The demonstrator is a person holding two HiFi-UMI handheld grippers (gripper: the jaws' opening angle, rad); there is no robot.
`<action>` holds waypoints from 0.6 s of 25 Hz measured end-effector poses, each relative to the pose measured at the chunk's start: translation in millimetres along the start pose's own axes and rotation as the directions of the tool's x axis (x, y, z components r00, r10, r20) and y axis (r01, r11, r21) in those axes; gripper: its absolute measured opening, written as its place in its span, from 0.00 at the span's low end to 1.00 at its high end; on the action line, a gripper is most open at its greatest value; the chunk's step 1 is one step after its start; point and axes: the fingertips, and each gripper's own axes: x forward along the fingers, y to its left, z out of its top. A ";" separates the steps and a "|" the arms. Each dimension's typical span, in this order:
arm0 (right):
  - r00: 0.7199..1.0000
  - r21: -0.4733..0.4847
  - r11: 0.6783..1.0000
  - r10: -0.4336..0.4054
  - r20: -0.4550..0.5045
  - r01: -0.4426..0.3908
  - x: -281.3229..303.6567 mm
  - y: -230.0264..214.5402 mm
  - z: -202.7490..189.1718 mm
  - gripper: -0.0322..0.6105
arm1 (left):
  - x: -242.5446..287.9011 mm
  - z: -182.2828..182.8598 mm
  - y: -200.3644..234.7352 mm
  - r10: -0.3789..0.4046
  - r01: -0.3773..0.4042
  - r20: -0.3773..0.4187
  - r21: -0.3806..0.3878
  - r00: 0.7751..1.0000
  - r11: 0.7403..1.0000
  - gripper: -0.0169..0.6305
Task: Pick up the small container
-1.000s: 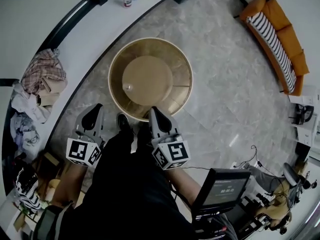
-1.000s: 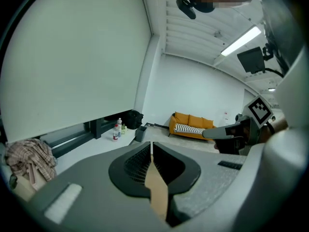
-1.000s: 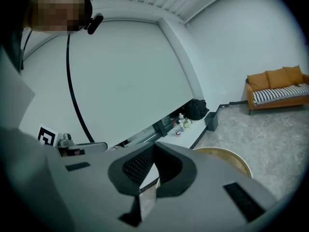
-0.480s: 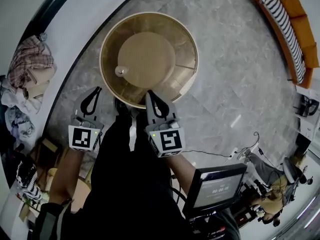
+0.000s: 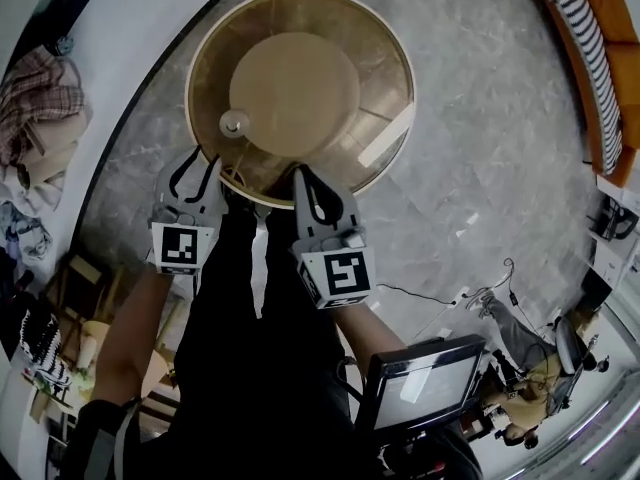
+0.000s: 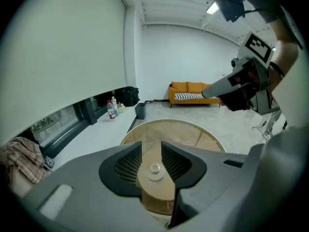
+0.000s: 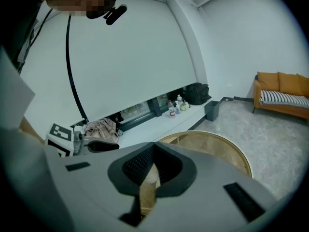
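Note:
The small container is a little pale, lidded pot standing on the raised middle disc of a round golden table, at the disc's left edge. My left gripper hangs over the table's near rim, short of the pot. Its jaws have just been opening and nothing is between them. In the left gripper view the pot shows through the gap of the left gripper, farther ahead. My right gripper is at the near rim to the right, and in its own view its tips meet, empty.
A white ledge curves past the table's left side, carrying a pile of clothes, bottles and a dark bin beyond. An orange sofa stands at far right. A monitor and a seated person are behind me.
Both grippers have sunk and moved forward to the table's near rim. The left jaws, shut before, now stand apart. The right gripper has stayed shut.

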 end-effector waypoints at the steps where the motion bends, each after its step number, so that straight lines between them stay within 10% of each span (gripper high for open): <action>1: 1.000 0.003 1.000 0.003 0.002 -0.003 3.7 -2.3 -2.9 0.05 | 6.6 -9.0 0.3 0.008 -0.008 -0.010 0.005 1.000 1.000 0.21; 15: 0.999 0.071 0.997 -0.001 -0.041 0.004 42.7 -32.0 -56.4 0.05 | 74.7 -108.0 -9.0 -0.020 0.020 -0.134 0.002 0.991 1.000 0.53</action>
